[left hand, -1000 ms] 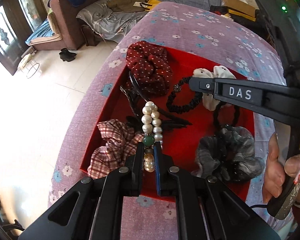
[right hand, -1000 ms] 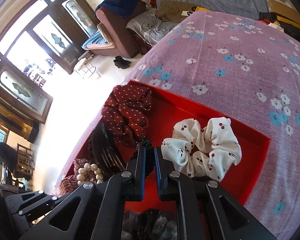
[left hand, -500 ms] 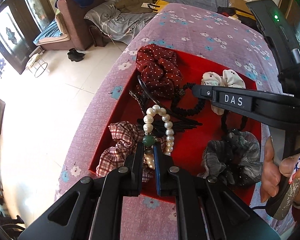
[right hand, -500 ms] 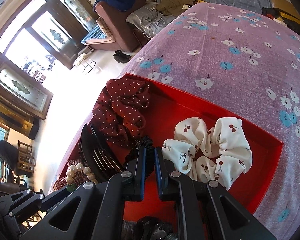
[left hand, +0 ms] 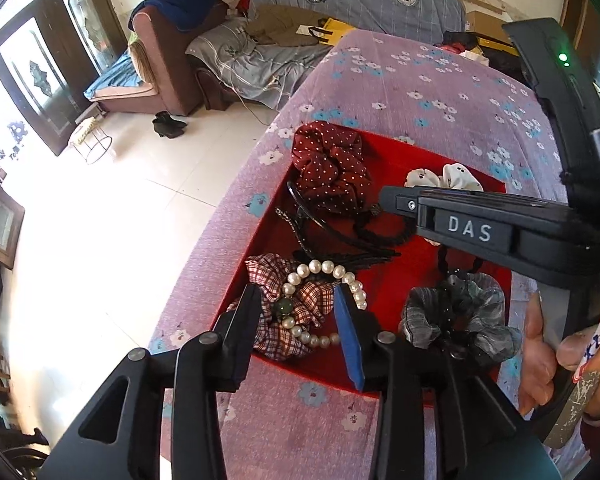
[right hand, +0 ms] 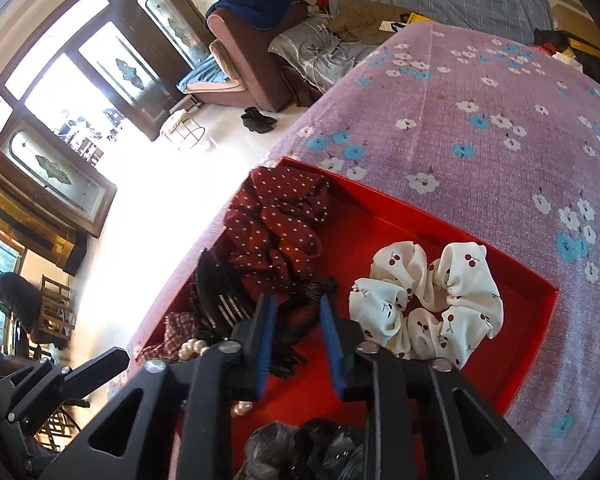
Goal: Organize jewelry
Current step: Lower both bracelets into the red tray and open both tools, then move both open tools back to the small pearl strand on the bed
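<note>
A red tray (left hand: 400, 152) on the purple flowered cloth holds hair ties and jewelry. My left gripper (left hand: 296, 300) is open above a pearl bracelet (left hand: 320, 268) with a green bead, which lies on a plaid scrunchie (left hand: 300, 304). My right gripper (right hand: 298, 308) is open over a black beaded band (right hand: 296, 320), which lies loose in the tray (right hand: 532, 320). In the left wrist view the right gripper (left hand: 388, 200) reaches in from the right above the black band (left hand: 380, 234).
In the tray lie a maroon dotted scrunchie (left hand: 332, 160), a white cherry scrunchie (right hand: 428, 300), a grey scrunchie (left hand: 456, 320) and a black hair claw (left hand: 340, 256). The table edge drops to the tiled floor (left hand: 120, 220) on the left. A sofa (left hand: 172, 52) stands behind.
Both grippers have opened. The left has let go of the pearl bracelet, which now lies on the plaid scrunchie. The right has let go of the black band.
</note>
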The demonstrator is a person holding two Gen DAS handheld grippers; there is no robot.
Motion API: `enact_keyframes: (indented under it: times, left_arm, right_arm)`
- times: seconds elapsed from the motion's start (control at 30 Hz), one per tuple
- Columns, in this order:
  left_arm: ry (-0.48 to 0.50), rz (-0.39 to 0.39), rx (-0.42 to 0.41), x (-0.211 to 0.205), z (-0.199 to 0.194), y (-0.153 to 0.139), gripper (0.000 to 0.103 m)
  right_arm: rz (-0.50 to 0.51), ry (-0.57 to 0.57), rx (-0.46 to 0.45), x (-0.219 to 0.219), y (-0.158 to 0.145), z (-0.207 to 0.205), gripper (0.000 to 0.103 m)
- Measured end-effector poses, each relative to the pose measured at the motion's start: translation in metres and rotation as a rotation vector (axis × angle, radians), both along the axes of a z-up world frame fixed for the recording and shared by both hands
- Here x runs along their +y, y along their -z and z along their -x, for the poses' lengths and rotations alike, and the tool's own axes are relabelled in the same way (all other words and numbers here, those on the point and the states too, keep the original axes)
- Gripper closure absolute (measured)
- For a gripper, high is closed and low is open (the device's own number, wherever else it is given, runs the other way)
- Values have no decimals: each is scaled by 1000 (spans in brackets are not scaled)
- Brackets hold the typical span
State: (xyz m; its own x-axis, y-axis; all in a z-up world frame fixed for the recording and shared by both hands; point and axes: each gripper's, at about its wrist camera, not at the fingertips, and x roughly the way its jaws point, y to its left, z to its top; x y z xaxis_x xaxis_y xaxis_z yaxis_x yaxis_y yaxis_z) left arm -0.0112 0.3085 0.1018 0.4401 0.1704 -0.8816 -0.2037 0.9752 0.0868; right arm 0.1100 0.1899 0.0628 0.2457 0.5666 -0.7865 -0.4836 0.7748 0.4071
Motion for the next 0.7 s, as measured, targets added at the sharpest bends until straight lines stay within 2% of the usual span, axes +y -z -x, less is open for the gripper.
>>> enact_keyframes:
  times: [0.4, 0.7]
  left_arm:
    - [-33, -47, -31, -15, 22, -23, 65]
    - [20, -58, -63, -68, 25, -41, 64]
  right_arm:
    - [-54, 12, -49, -34, -30, 29, 71]
    - [-75, 89, -44, -105, -31, 45, 69]
